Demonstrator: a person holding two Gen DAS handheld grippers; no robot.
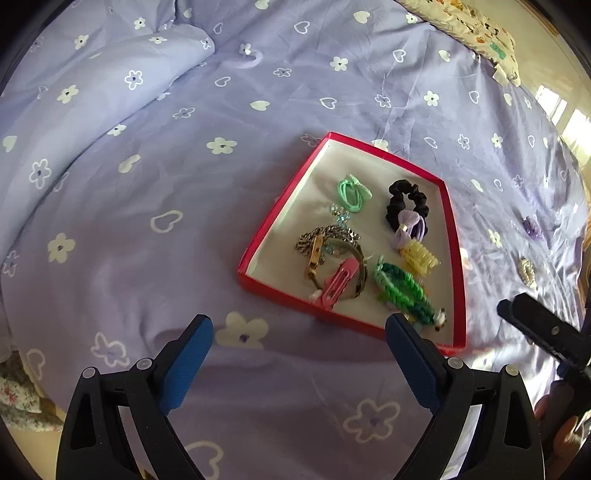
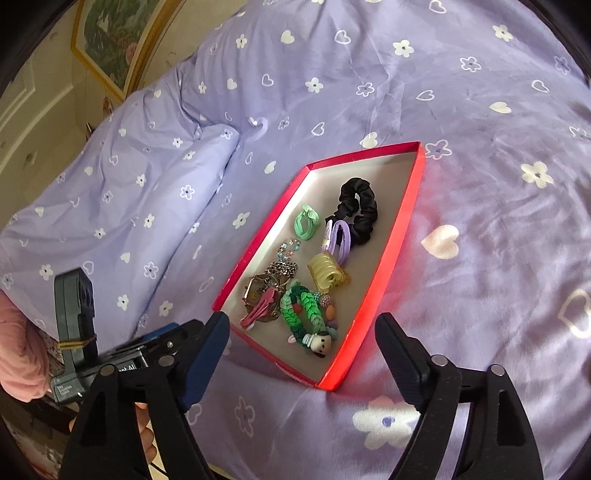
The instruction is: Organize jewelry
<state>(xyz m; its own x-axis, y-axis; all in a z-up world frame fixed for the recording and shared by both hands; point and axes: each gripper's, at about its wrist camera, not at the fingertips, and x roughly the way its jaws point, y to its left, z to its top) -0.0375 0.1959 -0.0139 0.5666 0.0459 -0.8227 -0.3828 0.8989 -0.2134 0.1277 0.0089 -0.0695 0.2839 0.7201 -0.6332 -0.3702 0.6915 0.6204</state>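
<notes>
A shallow red box (image 1: 271, 221) (image 2: 400, 221) lies on the purple bedspread and holds several pieces: a black scrunchie (image 1: 406, 199) (image 2: 360, 210), a mint hair tie (image 1: 352, 192) (image 2: 304, 221), a yellow coil tie (image 1: 419, 256) (image 2: 327, 275), a green braided bracelet (image 1: 402, 286) (image 2: 304, 304), a pink clip (image 1: 338, 282) (image 2: 258, 310) and a metal chain with a watch (image 1: 325, 243) (image 2: 266, 284). A purple flower piece (image 1: 532, 227) and a sparkly brooch (image 1: 526, 271) lie on the bed right of the box. My left gripper (image 1: 299, 328) is open and empty, just before the box's near edge. My right gripper (image 2: 303, 325) is open and empty over the box's near end.
The flowered purple bedspread (image 1: 147, 221) (image 2: 498, 184) spreads all round the box, with a folded duvet ridge (image 1: 92, 103) (image 2: 129, 192) at the left. A patterned pillow (image 1: 476, 33) lies far right. A framed picture (image 2: 110, 40) hangs on the wall.
</notes>
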